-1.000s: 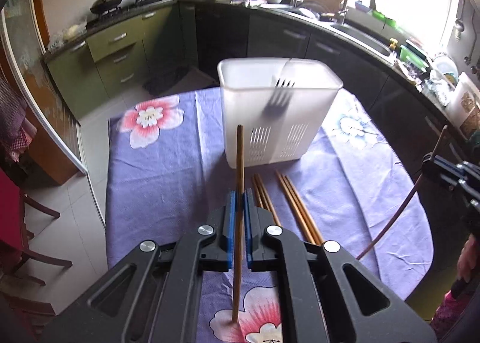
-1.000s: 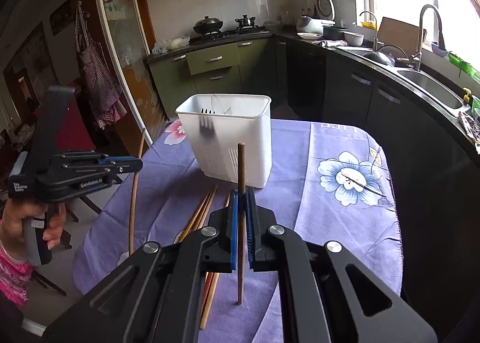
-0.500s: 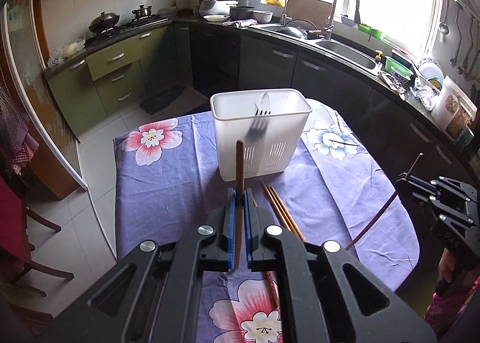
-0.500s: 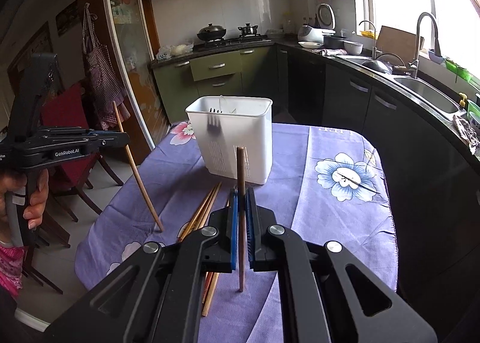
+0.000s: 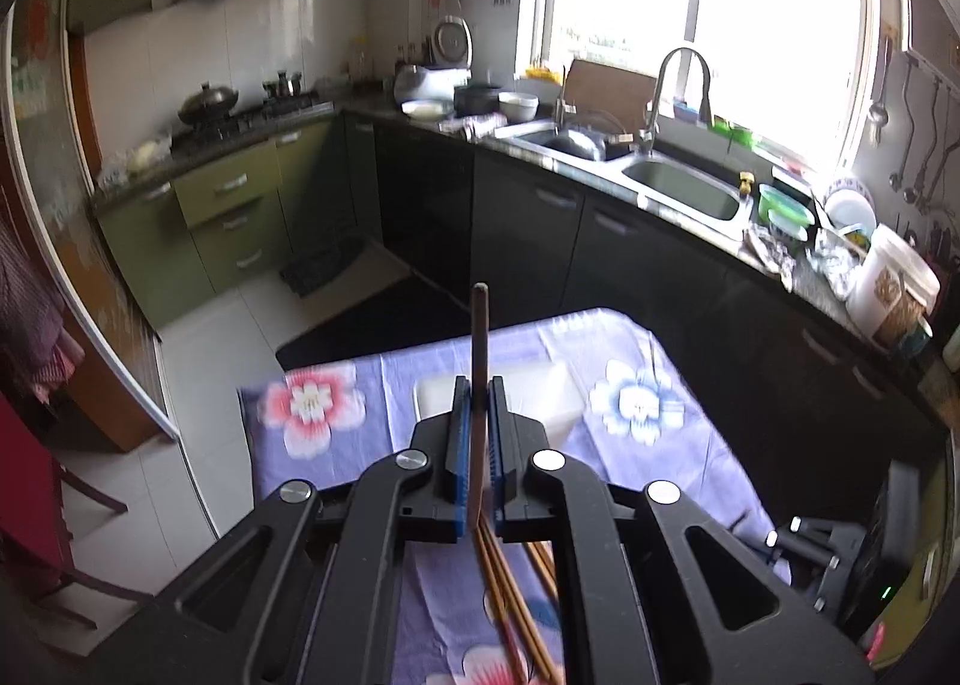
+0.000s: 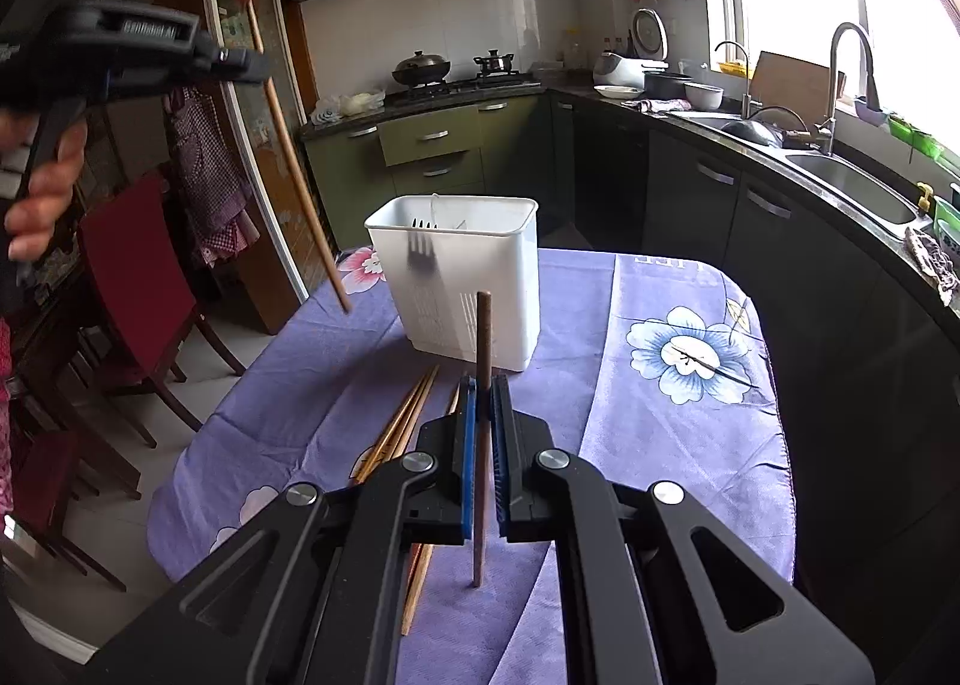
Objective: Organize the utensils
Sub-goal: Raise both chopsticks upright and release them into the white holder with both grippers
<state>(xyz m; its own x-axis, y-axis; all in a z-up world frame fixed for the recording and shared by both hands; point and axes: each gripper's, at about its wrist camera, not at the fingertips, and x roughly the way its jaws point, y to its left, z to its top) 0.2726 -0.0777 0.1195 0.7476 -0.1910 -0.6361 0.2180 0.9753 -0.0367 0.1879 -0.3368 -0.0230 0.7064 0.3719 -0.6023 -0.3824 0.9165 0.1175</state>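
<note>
Kitchen setting: green cabinets, sink under a bright window, and a worktop (image 6: 660, 403) under a purple floral cloth. White utensil holder (image 6: 462, 289) stands upright mid-cloth, a fork (image 6: 420, 241) already leaning inside, so it reads as the sorting target. Left gripper (image 5: 478, 421) is clenched on one brown chopstick (image 5: 480, 349) near mid-length; in the right wrist view that stick hangs raised and tilted beside the holder, thin end down, probably for a tip-first drop. Right gripper (image 6: 485, 421) pinches a second chopstick (image 6: 482, 385), held near vertical just short of the holder. Loose chopsticks (image 6: 402, 433) lie bunched on the cloth, awaiting pickup.
</note>
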